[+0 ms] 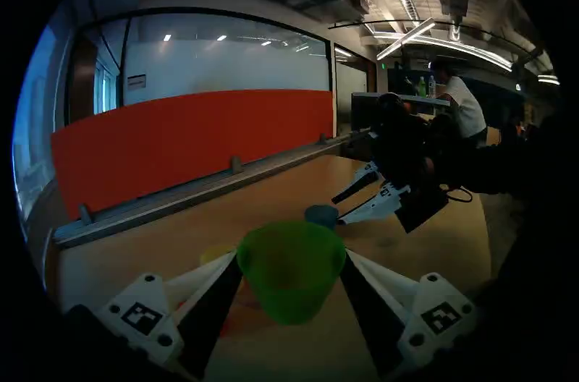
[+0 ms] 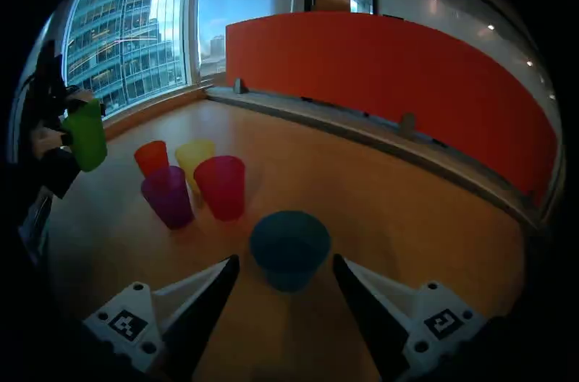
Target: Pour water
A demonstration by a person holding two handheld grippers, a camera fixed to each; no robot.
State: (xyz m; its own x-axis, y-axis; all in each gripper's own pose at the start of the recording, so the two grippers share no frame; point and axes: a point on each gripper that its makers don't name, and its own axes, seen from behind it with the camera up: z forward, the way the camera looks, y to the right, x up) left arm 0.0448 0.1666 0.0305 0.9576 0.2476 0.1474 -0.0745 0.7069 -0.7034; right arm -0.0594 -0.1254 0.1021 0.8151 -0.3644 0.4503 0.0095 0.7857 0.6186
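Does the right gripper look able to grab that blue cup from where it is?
Probably yes. The right gripper is open, the blue cup stands just ahead between its fingers, and nothing blocks the way; the red cup and purple cup stand off to one side.

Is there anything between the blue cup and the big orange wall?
No. In the right gripper view, only bare wooden table lies between the blue cup and the rail below the orange wall.

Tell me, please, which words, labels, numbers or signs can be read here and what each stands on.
Small white sign on the glass wall: too small to read.
Square markers on the left tongs and right tongs: black-and-white patterns, no letters.
Green cup and blue cup: no print visible.
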